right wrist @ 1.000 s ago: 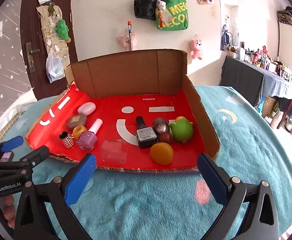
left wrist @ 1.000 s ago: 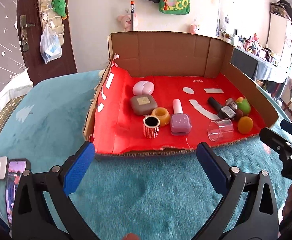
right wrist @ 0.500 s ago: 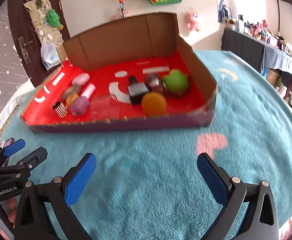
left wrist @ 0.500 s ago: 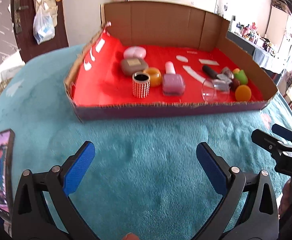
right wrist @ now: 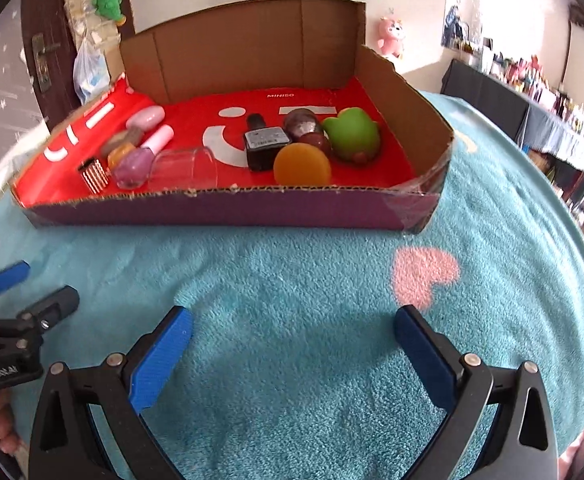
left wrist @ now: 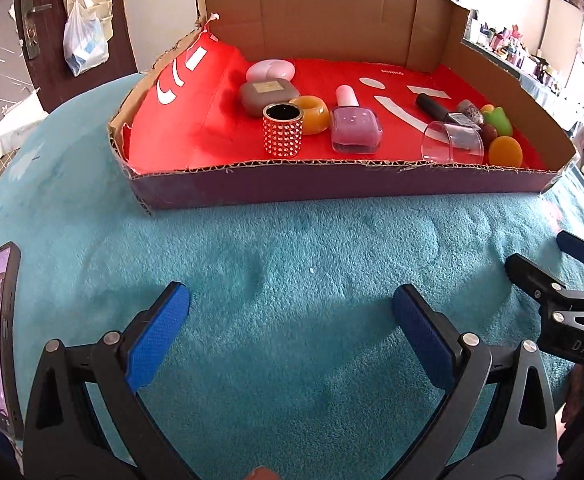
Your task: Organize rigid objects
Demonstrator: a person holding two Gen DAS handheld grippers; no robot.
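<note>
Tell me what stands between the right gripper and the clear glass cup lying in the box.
The box's low front wall runs across the path. The right gripper, open over the teal cloth, sits in front of it; the clear cup lies on its side just behind that wall. Nothing else visibly blocks.

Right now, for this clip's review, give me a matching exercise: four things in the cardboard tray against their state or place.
Things:
1. clear glass cup
2. studded ring holder
3. green toy
4. pink nail polish bottle

States or places:
A. lying flat, cap toward the back wall
B. on its side near the front wall
C. at the tray's right end
D. standing upright, open top up

Pairs: 1-B, 2-D, 3-C, 4-A

Both the left gripper and right gripper are open, outside the cardboard tray.
</note>
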